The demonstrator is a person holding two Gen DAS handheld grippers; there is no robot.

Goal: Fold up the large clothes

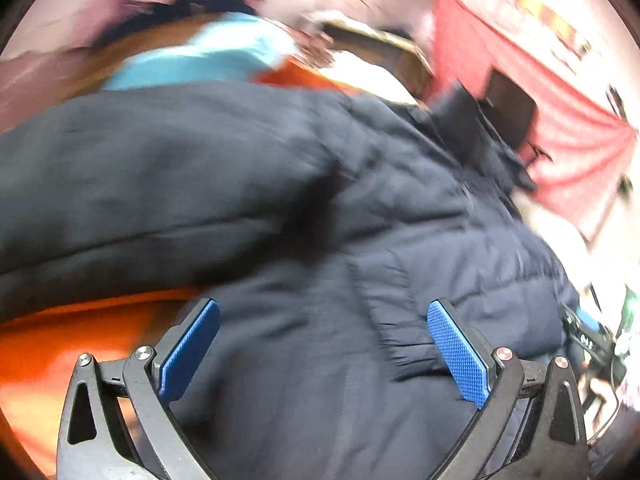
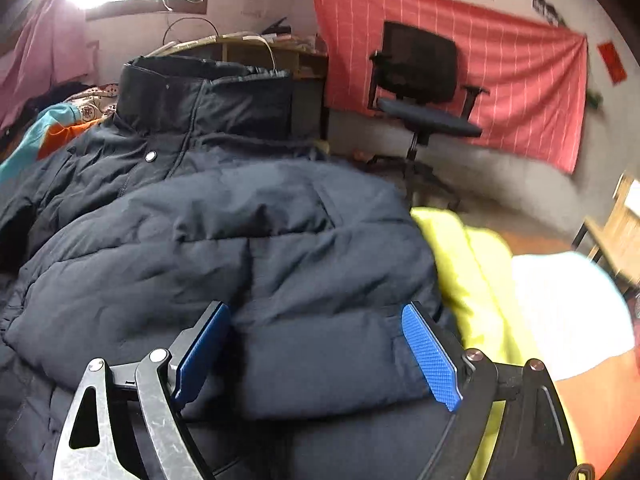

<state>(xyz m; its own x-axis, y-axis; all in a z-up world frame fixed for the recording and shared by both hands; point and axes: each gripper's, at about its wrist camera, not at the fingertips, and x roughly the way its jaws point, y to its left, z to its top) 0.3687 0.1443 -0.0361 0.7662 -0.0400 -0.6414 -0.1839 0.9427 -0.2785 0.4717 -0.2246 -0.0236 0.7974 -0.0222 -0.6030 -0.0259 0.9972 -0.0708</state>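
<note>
Puffer jacket (image 2: 224,240), dark navy and quilted, lies spread in front of both grippers over an orange surface (image 1: 72,332).

Left gripper (image 1: 324,344): jaws wide apart and holding nothing. Quilted fabric fills the gap between the blue pads (image 1: 458,354) and runs ahead of them; the orange surface shows just outside the left jaw. The left wrist view is motion-blurred, so seams cannot be made out reliably.

Right gripper (image 2: 318,354): jaws wide apart and holding nothing. A folded-over sleeve or side panel lies between the jaws and ahead of them. The stand-up collar (image 2: 204,96), with a snap button (image 2: 151,156) below it, sits far ahead, left of the jaw line. A yellow-green garment (image 2: 468,276) lies just outside the right jaw.

Procedure, as judged: grip a hem or seam edge, not the padded middle. Close on both layers. Lift both sides evenly, since the filling springs back. Press the fold flat.

Markings: no brand, label or readable writing on the jacket. Small white characters at the far right of the left wrist view are too blurred to read.
</note>
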